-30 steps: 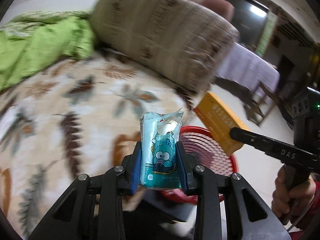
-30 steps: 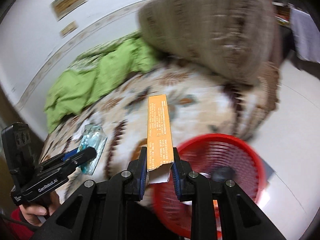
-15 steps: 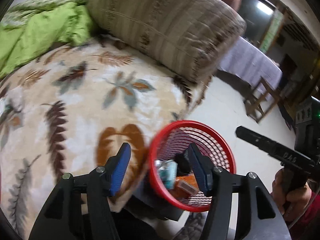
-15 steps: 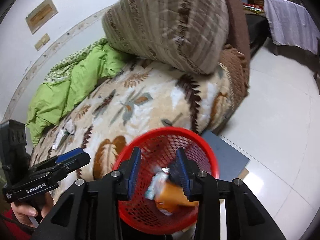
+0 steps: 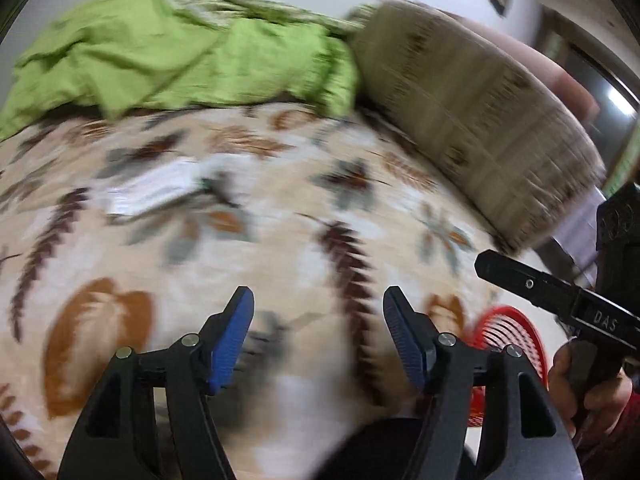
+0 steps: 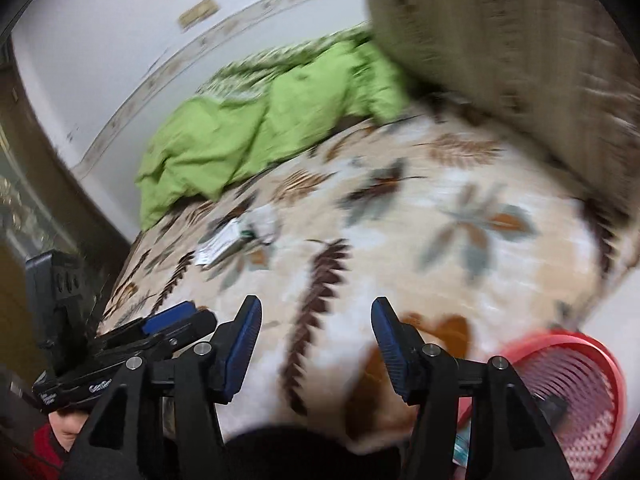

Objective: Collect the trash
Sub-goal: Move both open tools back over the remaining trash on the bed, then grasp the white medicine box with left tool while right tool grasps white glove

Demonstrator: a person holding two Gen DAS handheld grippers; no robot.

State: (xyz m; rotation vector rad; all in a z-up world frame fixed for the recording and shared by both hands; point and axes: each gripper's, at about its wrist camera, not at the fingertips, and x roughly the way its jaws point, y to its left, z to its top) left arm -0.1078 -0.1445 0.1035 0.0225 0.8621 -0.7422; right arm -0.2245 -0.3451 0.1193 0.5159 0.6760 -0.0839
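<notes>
My left gripper (image 5: 318, 300) is open and empty above the leaf-patterned blanket (image 5: 280, 240). My right gripper (image 6: 316, 312) is open and empty too, over the same blanket (image 6: 400, 240). A whitish wrapper (image 5: 152, 192) lies on the blanket ahead of the left gripper; it also shows in the right wrist view (image 6: 224, 244), far left of centre. The red mesh basket (image 5: 516, 336) sits low at the right beside the bed, and in the right wrist view (image 6: 576, 392) at the lower right. Both views are blurred.
A crumpled green quilt (image 5: 168, 56) lies at the back of the bed. A big brown striped pillow (image 5: 472, 112) lies at the right. The other gripper shows at the right edge (image 5: 560, 300) and at the left edge (image 6: 120, 352).
Both grippers swung away from the red basket, back over the bed. One second ago they held a blue packet and an orange box; both items dropped into the basket.
</notes>
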